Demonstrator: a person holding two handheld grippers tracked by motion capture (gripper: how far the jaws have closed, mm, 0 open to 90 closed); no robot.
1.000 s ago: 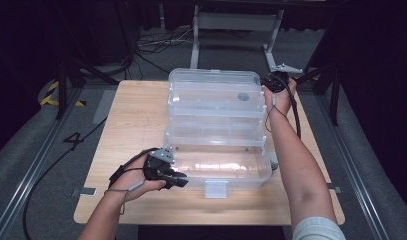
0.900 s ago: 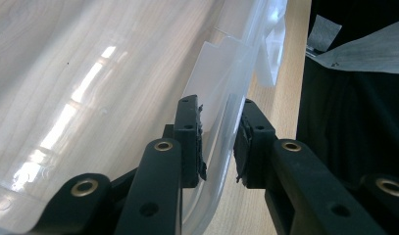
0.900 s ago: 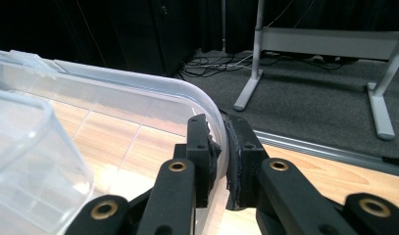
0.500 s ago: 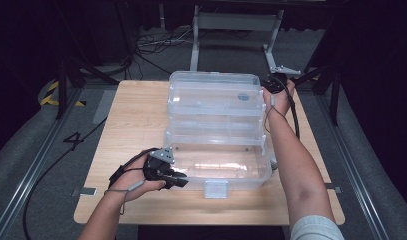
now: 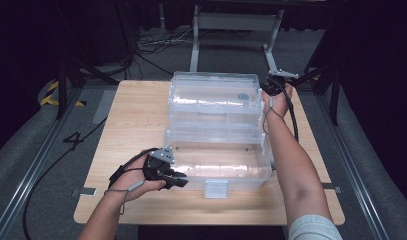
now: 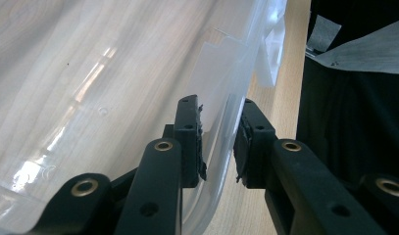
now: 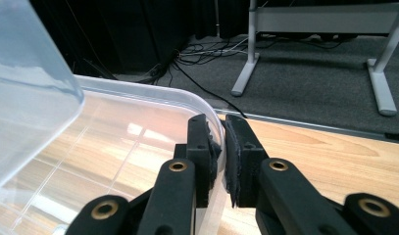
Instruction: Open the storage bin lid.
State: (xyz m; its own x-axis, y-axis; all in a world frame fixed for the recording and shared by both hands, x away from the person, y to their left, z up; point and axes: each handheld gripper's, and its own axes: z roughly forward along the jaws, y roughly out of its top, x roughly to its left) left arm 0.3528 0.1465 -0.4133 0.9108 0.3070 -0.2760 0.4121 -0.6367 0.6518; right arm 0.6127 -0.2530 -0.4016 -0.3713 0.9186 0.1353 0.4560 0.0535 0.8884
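Observation:
A large clear plastic storage box (image 5: 216,160) stands on the wooden table (image 5: 136,115), with a white latch (image 5: 215,189) at its near side. A second clear part (image 5: 211,97) rises behind it. At the box's near left corner, my left gripper (image 5: 180,180) has its jaws astride the clear wall (image 6: 113,98), one pad inside and one outside, pressing on it (image 6: 219,142). My right gripper (image 5: 266,87) is at the far right corner. Its pads are pinched shut (image 7: 221,156) on the thin curved clear rim (image 7: 138,93).
The table's edges lie close around the box, with bare wood at the left. Black cables (image 5: 156,42) and a grey metal stand (image 5: 236,22) are on the dark floor beyond. The person's right forearm (image 5: 291,165) runs along the box's right side.

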